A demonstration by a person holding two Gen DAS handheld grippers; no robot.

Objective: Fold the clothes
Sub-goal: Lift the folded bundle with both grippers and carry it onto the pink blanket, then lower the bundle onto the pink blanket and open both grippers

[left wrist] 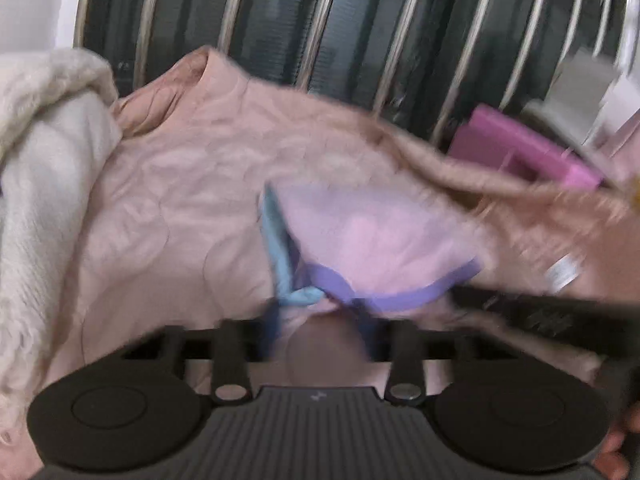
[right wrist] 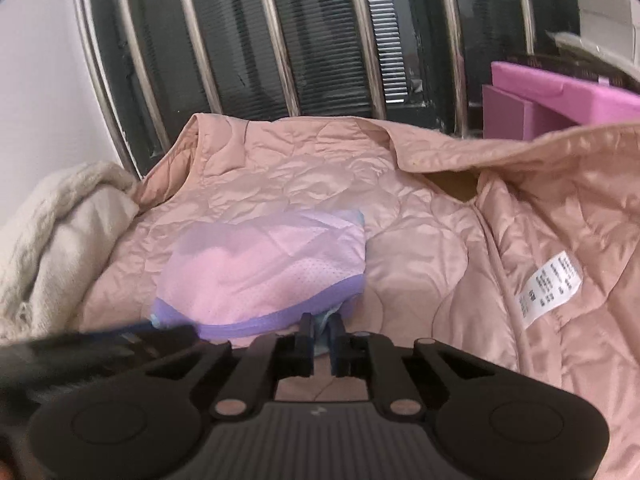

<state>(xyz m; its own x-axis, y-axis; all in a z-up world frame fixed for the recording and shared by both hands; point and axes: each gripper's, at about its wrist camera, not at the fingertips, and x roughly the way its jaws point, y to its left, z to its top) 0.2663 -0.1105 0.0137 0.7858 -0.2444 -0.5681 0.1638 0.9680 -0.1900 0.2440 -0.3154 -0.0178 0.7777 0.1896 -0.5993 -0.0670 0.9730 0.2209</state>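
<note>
The right claw [right wrist: 321, 330] has its two fingers drawn close together, pinching the near hem of a small pink mesh garment [right wrist: 264, 276] where a bit of light-blue fabric shows between them. The left claw [left wrist: 320, 322] is spread wide, its fingers standing well apart; the purple-trimmed edge of the same pink mesh garment [left wrist: 372, 236] and a twisted light-blue strip lie across the gap, but the view is blurred and I cannot tell whether either finger actually grips the cloth. In the right wrist view the left claw reaches in from the lower left, touching the garment's purple band.

The pink mesh garment lies on top of a quilted pink jacket [right wrist: 420, 216], which is spread out flat beneath both claws, with a white care label [right wrist: 550, 288] showing on its inner side to the right. Just left of the jacket sits a bunched cream fleece blanket [right wrist: 52, 232]. Behind the jacket stand chrome bars [right wrist: 280, 40] over a dark panel, and a magenta box [right wrist: 560, 96] sits at the far right.
</note>
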